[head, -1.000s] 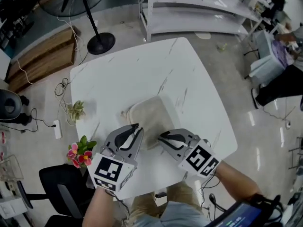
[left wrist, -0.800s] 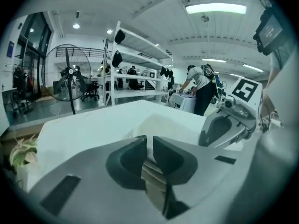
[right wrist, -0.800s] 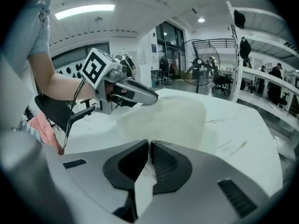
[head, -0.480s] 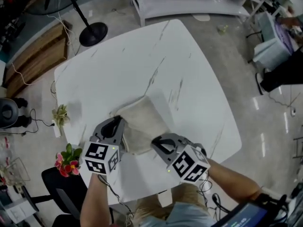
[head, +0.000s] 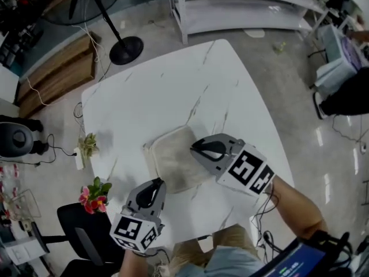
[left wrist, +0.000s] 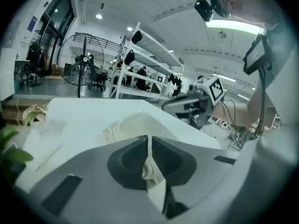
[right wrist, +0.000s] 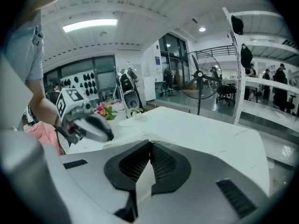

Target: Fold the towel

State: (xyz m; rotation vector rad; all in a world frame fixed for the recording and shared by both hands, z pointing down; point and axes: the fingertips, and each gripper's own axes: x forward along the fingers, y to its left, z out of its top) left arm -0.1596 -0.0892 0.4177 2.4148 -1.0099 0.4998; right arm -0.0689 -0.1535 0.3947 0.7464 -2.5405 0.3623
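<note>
In the head view, your towel [head: 173,161] lies folded into a compact square on the white marble table [head: 173,85], toward the side nearest you. Your left tool [head: 157,182] points at the towel's near left corner, its tips right at the edge of the cloth. Your right tool [head: 194,149] comes in from the right with its tips over the towel's right part; you cannot tell from here whether they touch it. Pink flowers [head: 95,192] stand just off the table's left side.

In the left gripper view, your left tool's jaws are pressed together at the tips. A pale fold of towel shows through the gap behind them. The rest of the towel lies just ahead, with the right tool beyond it.

In the right gripper view, your right tool's jaws are pressed together too. The left tool sits off to the left, in front of the flowers.
</note>
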